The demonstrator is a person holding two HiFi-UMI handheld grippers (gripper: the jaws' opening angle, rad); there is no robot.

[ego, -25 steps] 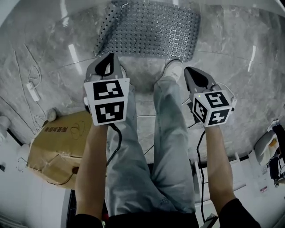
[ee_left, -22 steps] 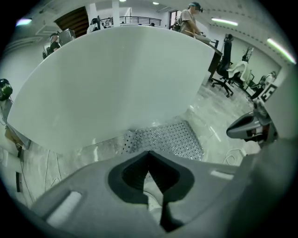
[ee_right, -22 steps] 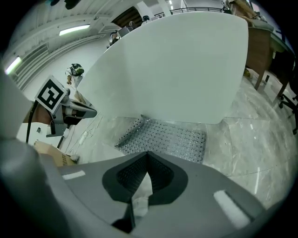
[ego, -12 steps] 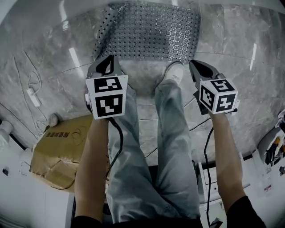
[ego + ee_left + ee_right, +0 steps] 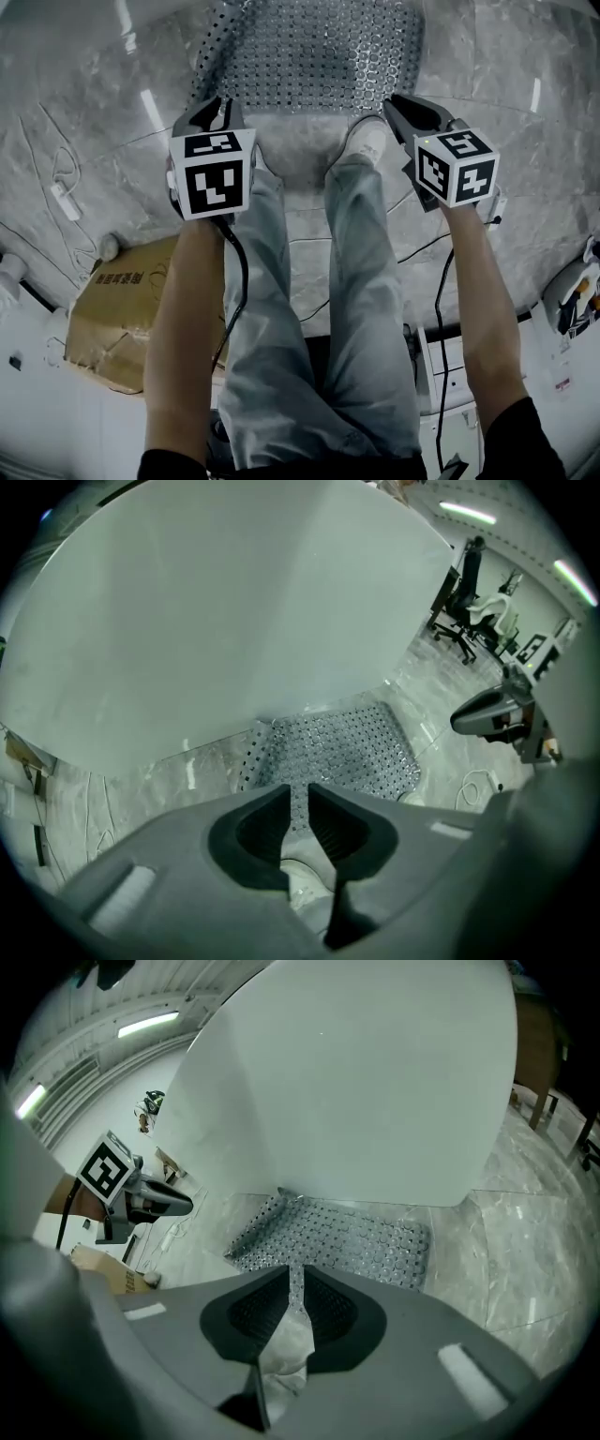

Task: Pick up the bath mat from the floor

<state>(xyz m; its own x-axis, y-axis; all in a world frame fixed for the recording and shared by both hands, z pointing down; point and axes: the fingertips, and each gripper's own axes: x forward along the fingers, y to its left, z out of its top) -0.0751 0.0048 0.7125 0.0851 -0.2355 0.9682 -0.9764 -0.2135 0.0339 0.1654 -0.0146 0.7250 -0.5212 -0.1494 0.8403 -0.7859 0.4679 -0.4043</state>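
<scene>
The bath mat (image 5: 314, 58) is a grey perforated mat lying flat on the marble floor, with its left edge curled up. It also shows ahead in the left gripper view as the mat (image 5: 342, 747) and in the right gripper view as the mat (image 5: 342, 1237). My left gripper (image 5: 214, 111) hovers over the floor just short of the mat's near left corner; its jaws are opening, a narrow gap, nothing between them. My right gripper (image 5: 401, 105) hangs near the mat's near right corner, jaws also opening and empty.
A white curved tub wall (image 5: 234, 611) rises behind the mat. The person's legs and a white shoe (image 5: 367, 142) stand between the grippers. A cardboard box (image 5: 122, 309) lies at the left, with cables (image 5: 56, 187) on the floor and a cable (image 5: 427, 244) at the right.
Both grippers have moved forward toward the mat's near edge. Their jaws have parted slightly from shut.
</scene>
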